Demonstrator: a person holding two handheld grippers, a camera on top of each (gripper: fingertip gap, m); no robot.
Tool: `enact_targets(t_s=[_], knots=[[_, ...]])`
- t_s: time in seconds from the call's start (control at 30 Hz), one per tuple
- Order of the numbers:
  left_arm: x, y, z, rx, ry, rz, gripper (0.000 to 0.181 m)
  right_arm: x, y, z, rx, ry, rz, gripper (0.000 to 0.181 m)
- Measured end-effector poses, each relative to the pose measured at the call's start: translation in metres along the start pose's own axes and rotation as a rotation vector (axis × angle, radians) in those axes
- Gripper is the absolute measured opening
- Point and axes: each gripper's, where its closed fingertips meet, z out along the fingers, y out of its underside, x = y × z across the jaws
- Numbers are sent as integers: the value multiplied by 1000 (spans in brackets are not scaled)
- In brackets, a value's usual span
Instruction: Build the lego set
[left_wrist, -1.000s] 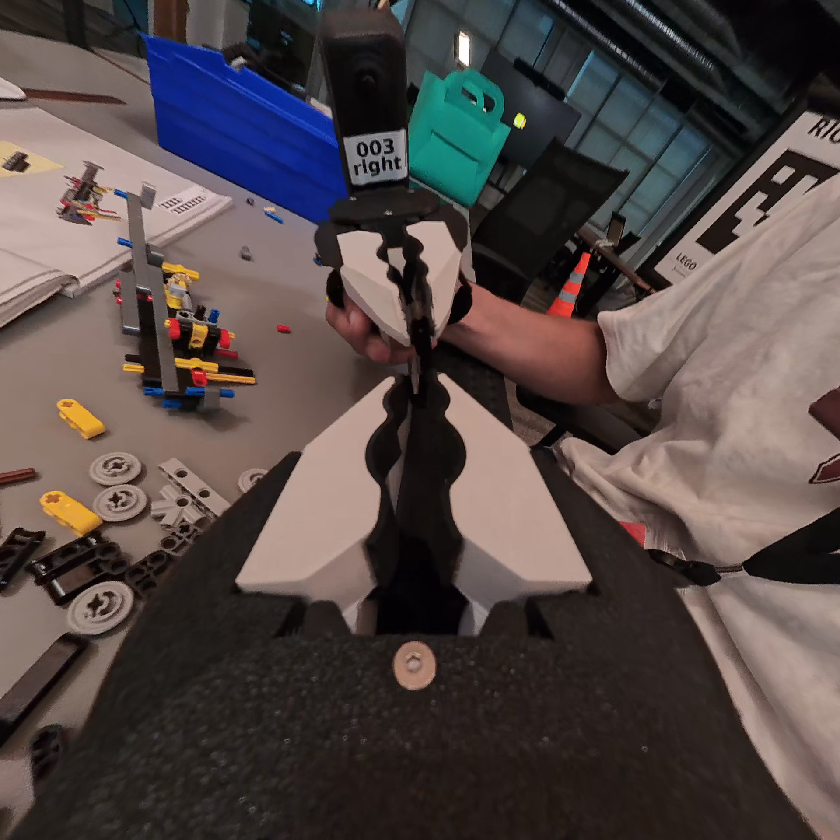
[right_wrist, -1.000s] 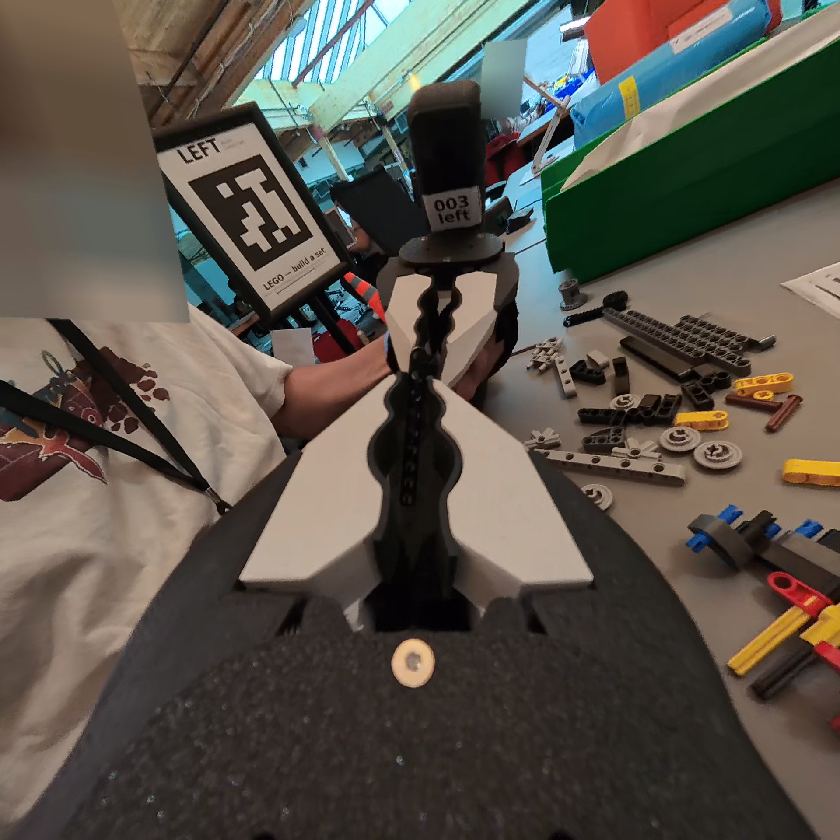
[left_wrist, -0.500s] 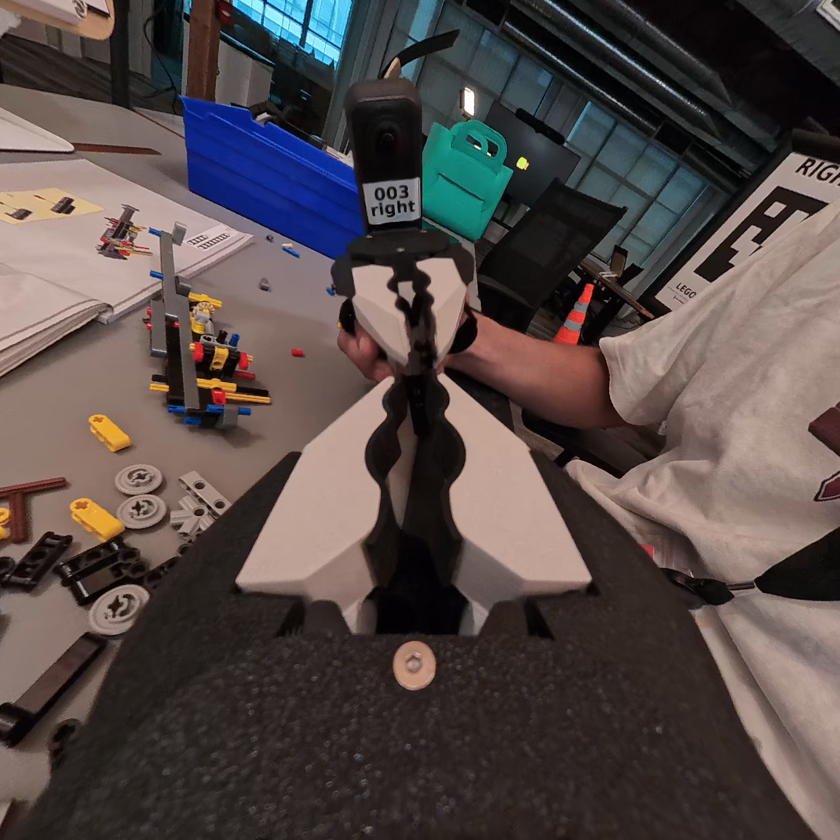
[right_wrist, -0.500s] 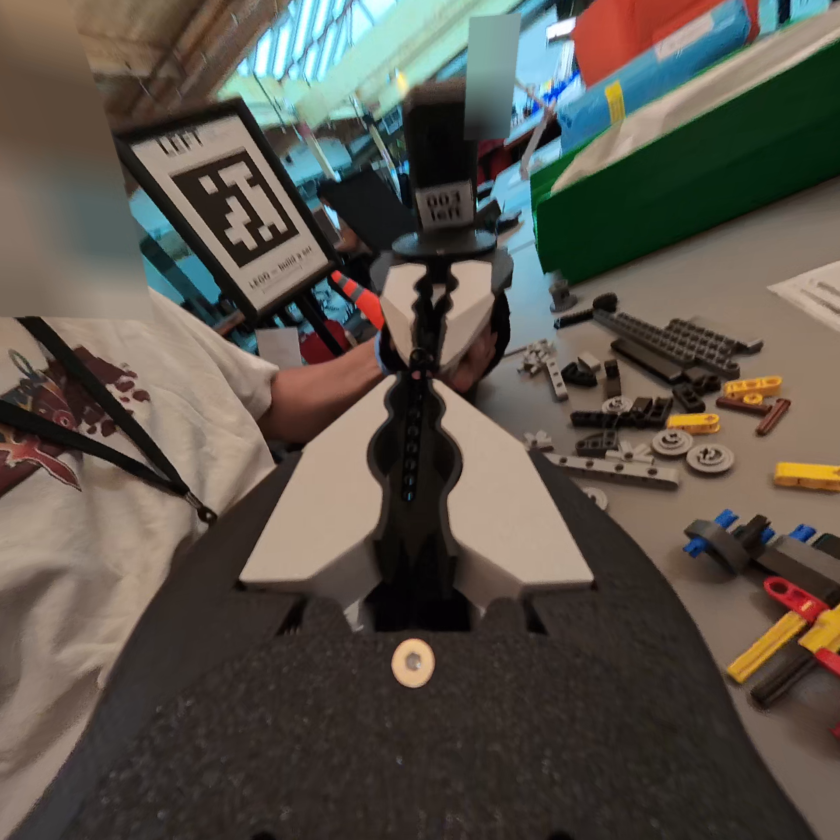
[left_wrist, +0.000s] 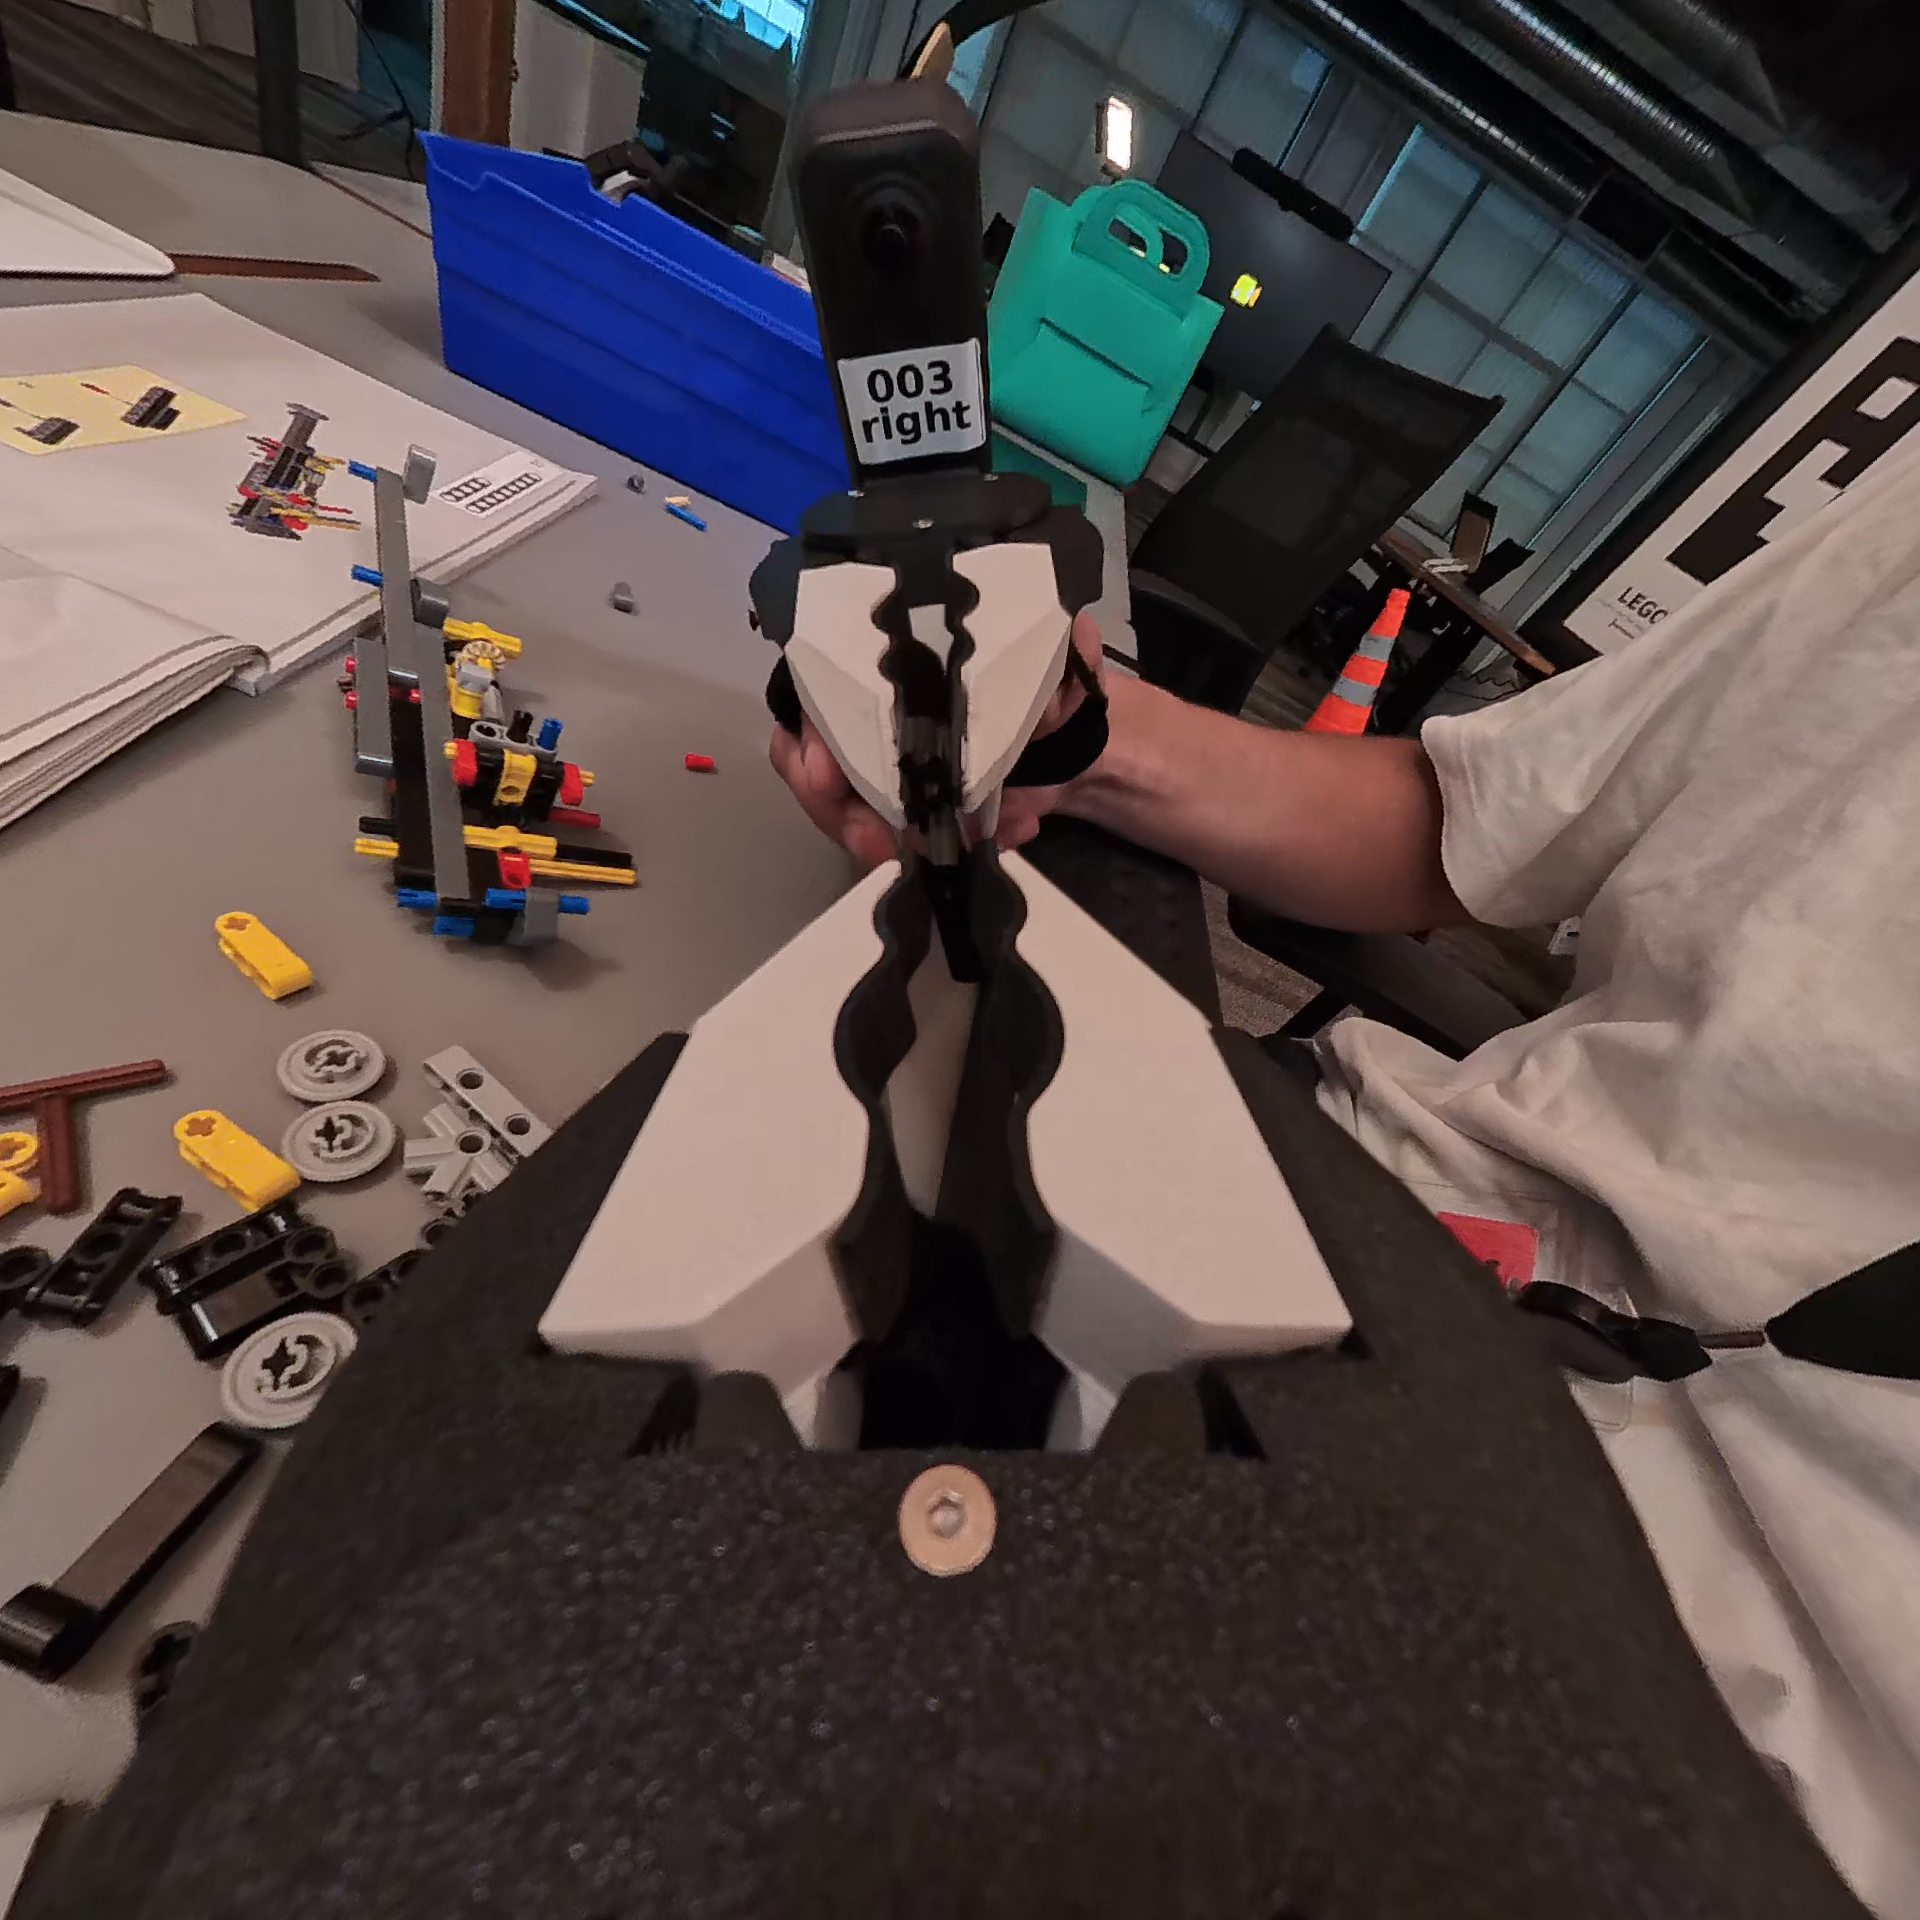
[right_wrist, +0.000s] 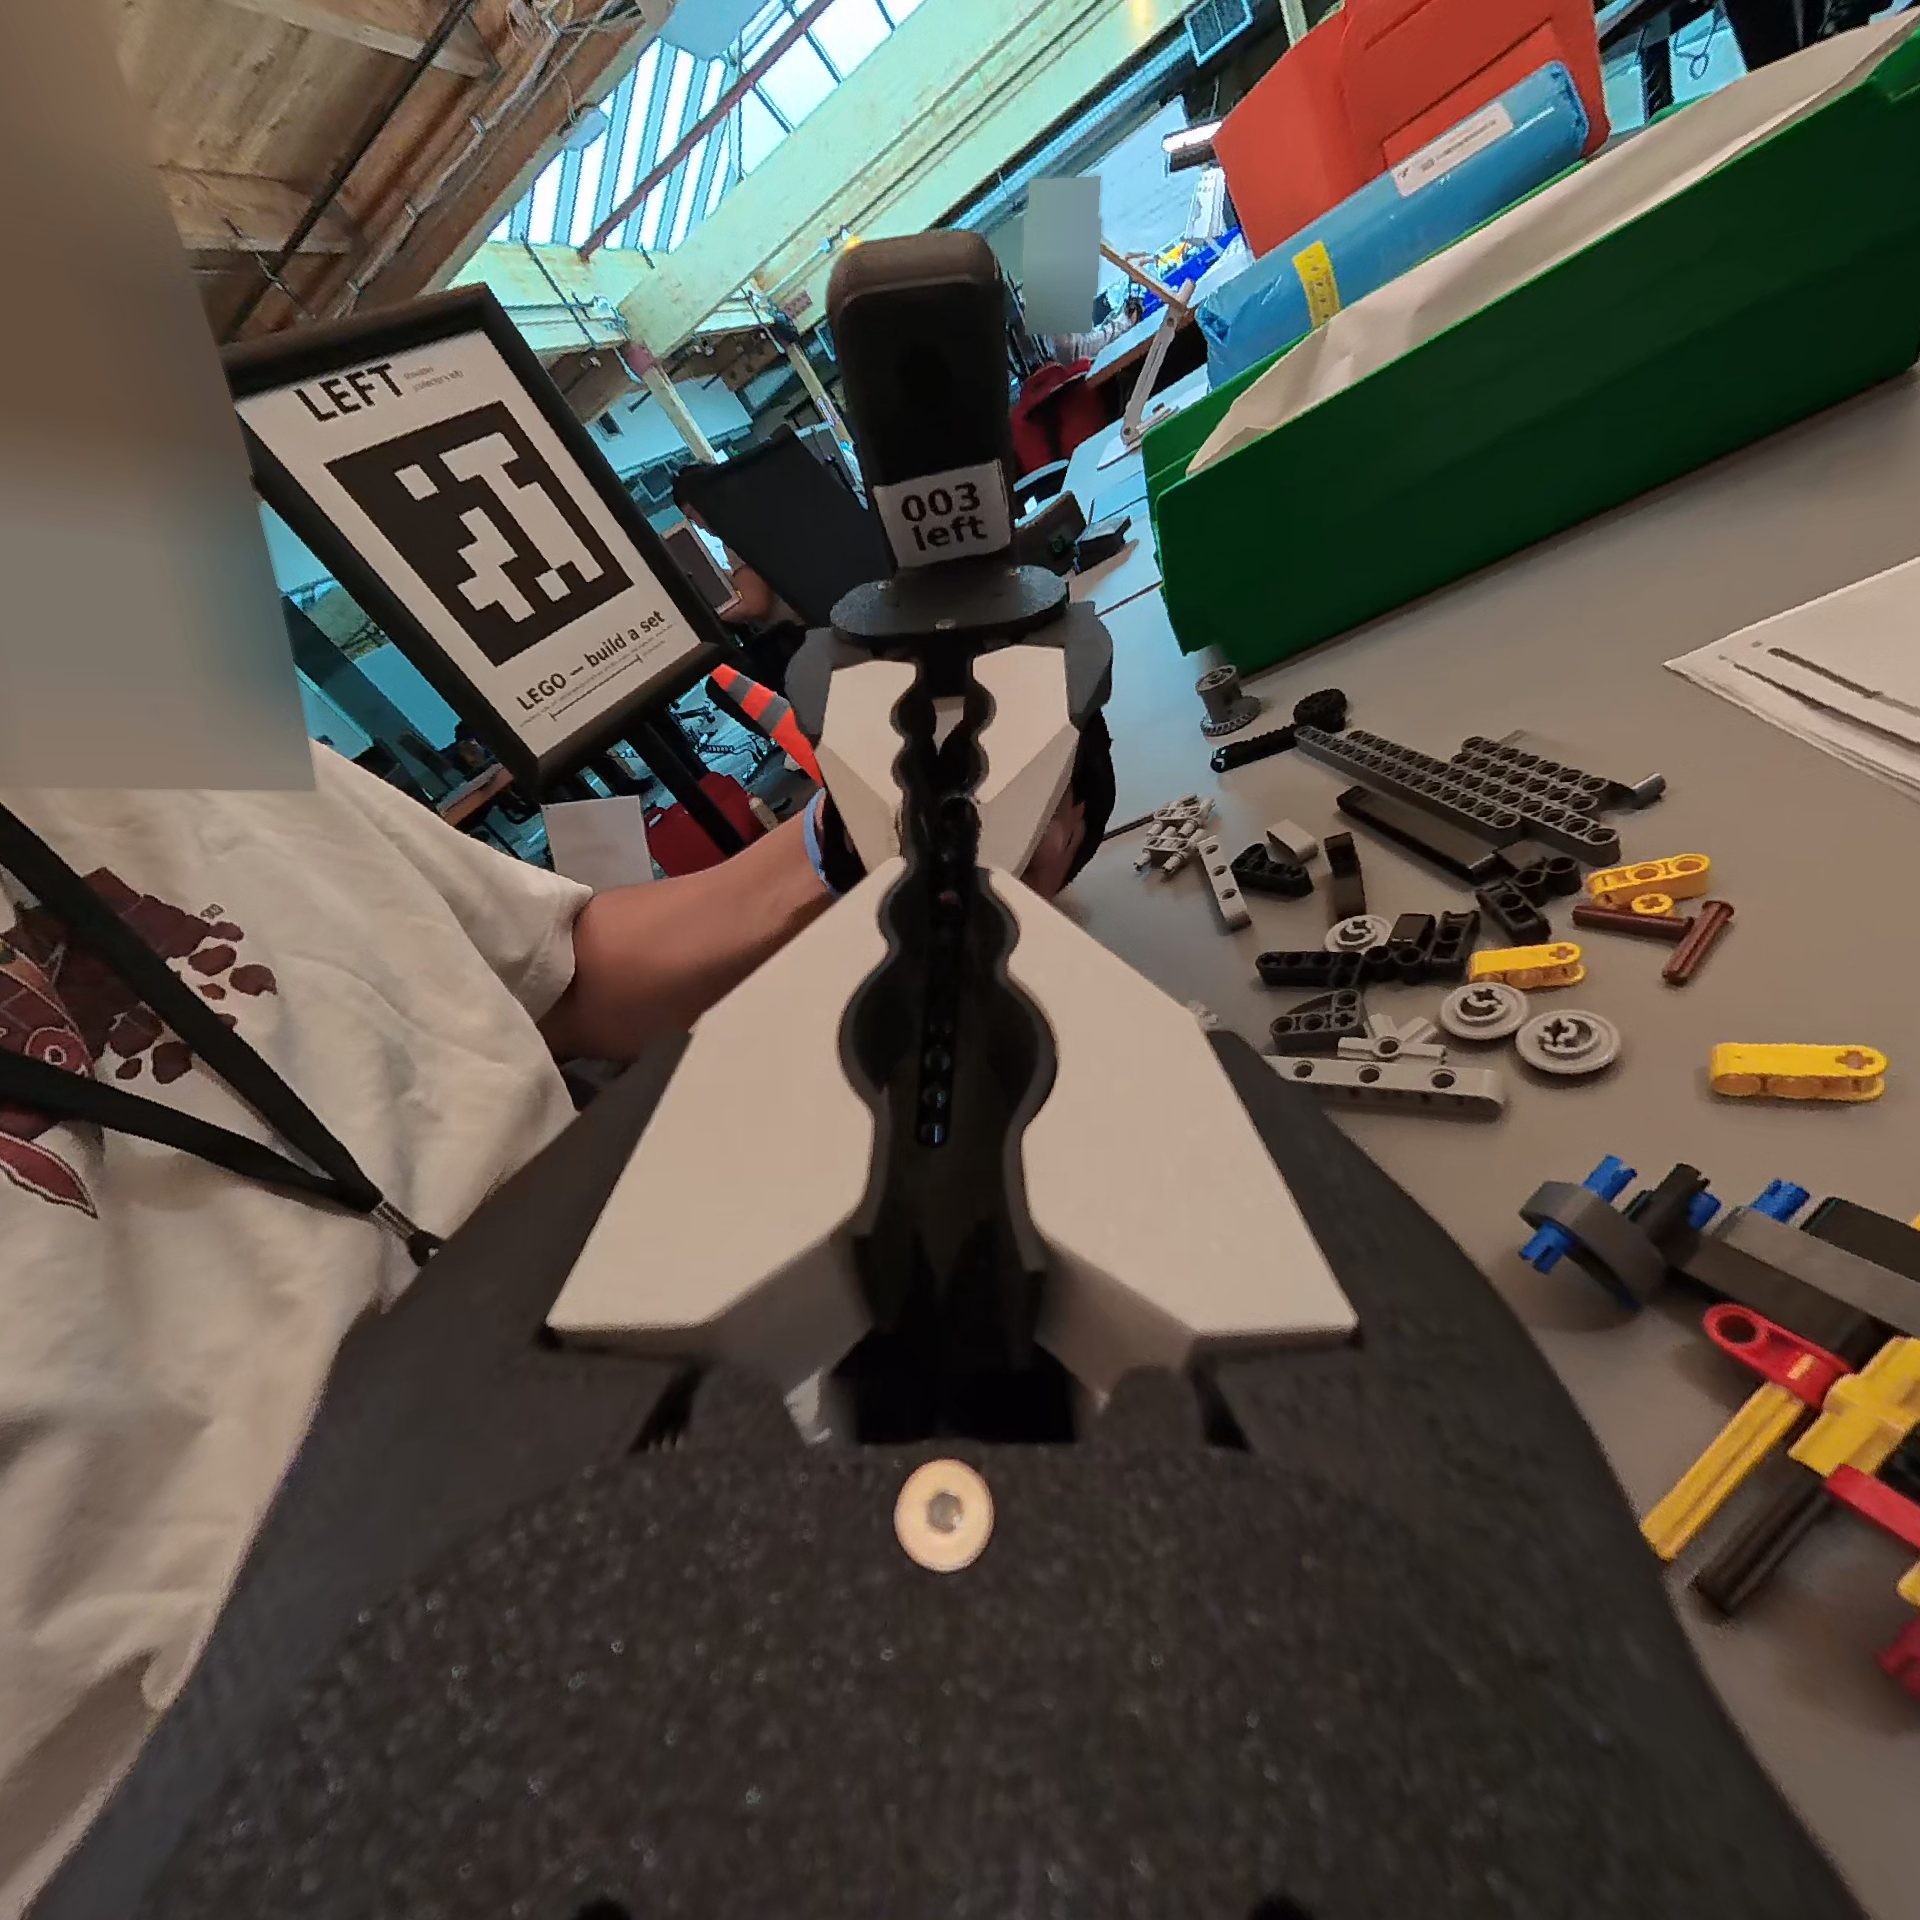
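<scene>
While on beam (right_wrist: 935, 1081), grippers (left_wrist: 940, 862) at table-edge (right_wrist: 1143, 790)

Left gripper (left_wrist: 951, 914): nearest the camera, fingers pressed together on a black beam (left_wrist: 956, 935) that runs lengthwise between them.
Right gripper (left_wrist: 932, 800): straight ahead, facing back, tip to tip with the left one, closed on the beam's far end.
Hand (left_wrist: 831, 774): bare, wrapped around the right gripper from behind.
Model (left_wrist: 462, 748): ahead to the left on the grey table (left_wrist: 177, 914), part-built, with a grey beam rising from it.
Loose parts (left_wrist: 332, 1132): nearer left, yellow, grey and black.
Booklet (left_wrist: 135, 540): far left, open.
Blue bin (left_wrist: 613, 312): beyond the model.
</scene>
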Motion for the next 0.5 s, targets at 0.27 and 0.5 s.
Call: enact_targets(t_s=[0.27, 0.5], knots=[[-4, 5, 1, -32, -5, -22, 7, 2, 4, 0, -32, 2, -9, 7], [-4, 6, 2, -40, 9, -33, 8, 5, 8, 0, -60, 7, -9, 6]])
